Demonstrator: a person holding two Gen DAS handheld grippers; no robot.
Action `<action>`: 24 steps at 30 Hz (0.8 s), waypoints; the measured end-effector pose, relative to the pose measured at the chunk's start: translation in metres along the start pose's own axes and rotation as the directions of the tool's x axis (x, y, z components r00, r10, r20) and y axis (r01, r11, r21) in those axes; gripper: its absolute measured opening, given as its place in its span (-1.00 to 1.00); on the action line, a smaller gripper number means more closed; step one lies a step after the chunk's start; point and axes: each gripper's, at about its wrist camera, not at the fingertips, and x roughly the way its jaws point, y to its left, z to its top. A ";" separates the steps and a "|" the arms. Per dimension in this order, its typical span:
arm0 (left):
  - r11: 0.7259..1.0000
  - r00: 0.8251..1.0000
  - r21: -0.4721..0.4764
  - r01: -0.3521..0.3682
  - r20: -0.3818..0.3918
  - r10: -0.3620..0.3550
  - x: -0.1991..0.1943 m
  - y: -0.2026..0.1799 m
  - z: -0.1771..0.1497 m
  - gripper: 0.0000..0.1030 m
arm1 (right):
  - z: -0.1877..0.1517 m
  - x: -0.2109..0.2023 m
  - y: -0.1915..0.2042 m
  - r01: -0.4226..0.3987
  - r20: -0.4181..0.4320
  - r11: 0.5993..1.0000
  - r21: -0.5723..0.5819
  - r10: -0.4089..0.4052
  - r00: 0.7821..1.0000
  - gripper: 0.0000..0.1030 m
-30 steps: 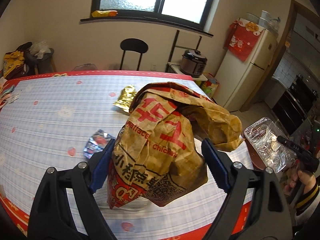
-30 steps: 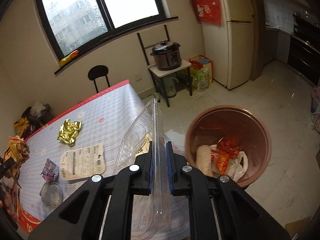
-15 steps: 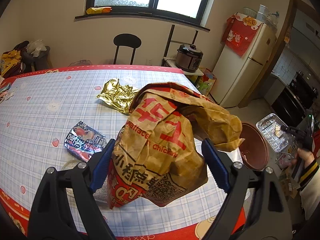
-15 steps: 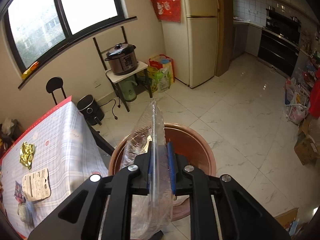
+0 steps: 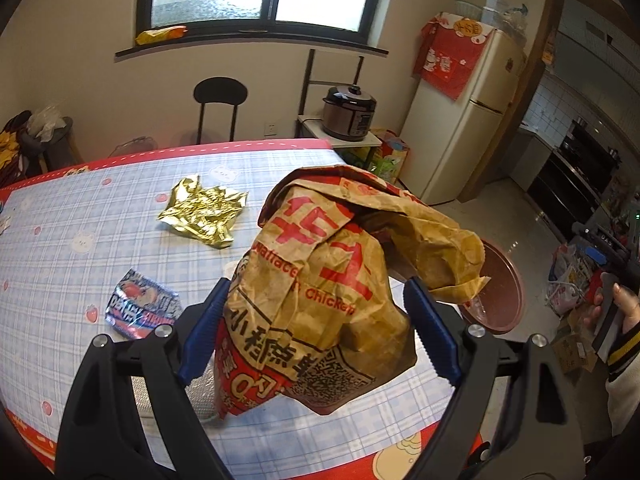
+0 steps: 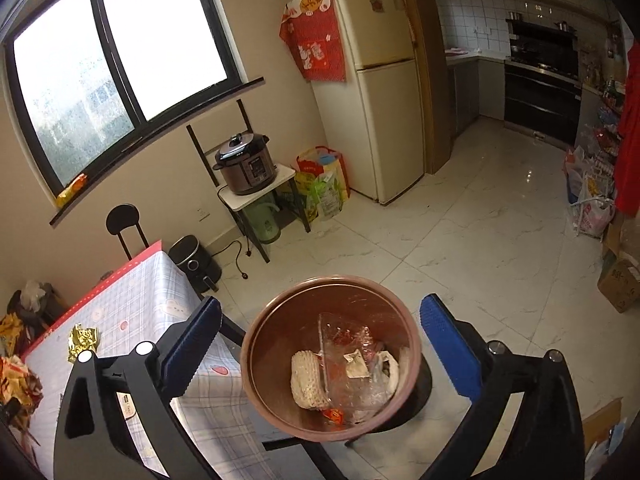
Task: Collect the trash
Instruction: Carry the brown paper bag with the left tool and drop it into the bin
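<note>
My left gripper (image 5: 318, 292) is shut on a crumpled brown paper chicken bag (image 5: 340, 240), held above the checked table (image 5: 80, 208). On the table lie a gold foil wrapper (image 5: 204, 212) and a blue-red snack wrapper (image 5: 140, 308). My right gripper (image 6: 320, 302) hangs over the brown trash bin (image 6: 256, 360), its jaws opening wide with nothing between them. A clear plastic container (image 6: 352, 360) lies inside the bin on other trash. In the left wrist view the bin (image 5: 504, 292) stands on the floor past the table's right corner.
A fridge (image 6: 380, 100), a rice cooker (image 6: 246, 164) on a small stand and a black chair (image 5: 220, 108) line the wall. An air fryer (image 6: 194, 264) sits on the floor by the table. Bags and cardboard boxes (image 6: 616, 280) crowd the right side.
My right gripper swung from the table to above the bin, opened and let the clear container fall in. My left gripper carried the paper bag along the table toward the bin side.
</note>
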 end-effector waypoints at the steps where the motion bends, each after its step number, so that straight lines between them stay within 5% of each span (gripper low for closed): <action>1: 1.000 1.000 0.012 0.012 0.000 -0.012 0.002 -0.005 0.002 0.66 | -0.002 -0.006 0.000 0.011 0.006 1.000 -0.005 -0.011 1.000 0.90; 11: 0.974 0.990 0.179 0.138 -0.024 -0.135 0.045 -0.091 0.020 0.68 | -0.020 -0.064 -0.031 0.052 0.043 0.998 -0.017 -0.051 0.998 0.90; 24: 0.882 0.950 0.353 0.310 -0.137 -0.280 0.143 -0.252 0.042 0.69 | -0.047 -0.110 -0.108 0.217 0.019 0.971 0.098 -0.220 0.975 0.90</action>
